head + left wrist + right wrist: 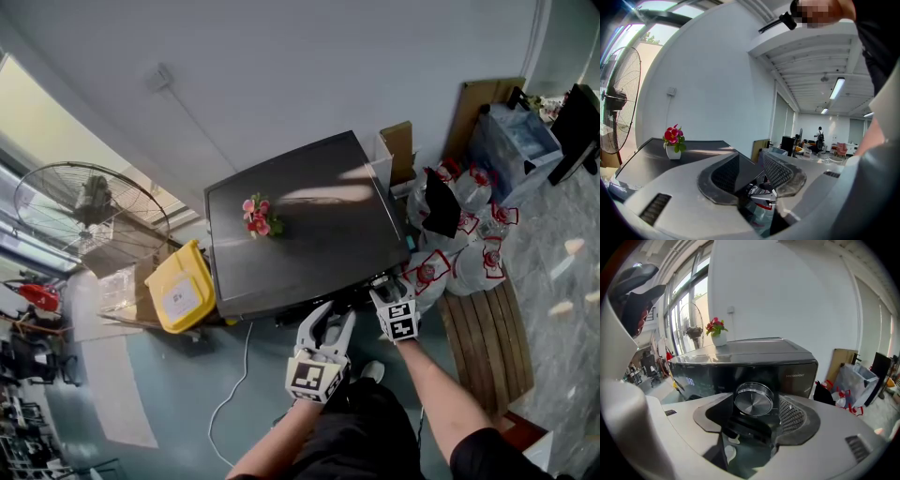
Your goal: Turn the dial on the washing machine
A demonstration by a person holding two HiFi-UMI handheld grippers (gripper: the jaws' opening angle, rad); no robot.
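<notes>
The washing machine (300, 234) is a dark box with a glossy top, and a small pot of pink flowers (256, 216) stands on it. Its round silver dial (753, 399) sits on the front panel. My right gripper (384, 284) is up against that front edge. In the right gripper view its jaws (757, 409) stand either side of the dial, open, with a thin gap on the right. My left gripper (333, 314) hangs open just left of it, below the machine's front, with nothing between its fingers (751, 166).
A yellow bin (180, 289) stands left of the machine, with a big floor fan (89, 202) behind it. Right of the machine are filled plastic bags (459, 244), a wooden pallet (487, 337) and cardboard (398, 150). A white cable (230, 394) trails on the floor.
</notes>
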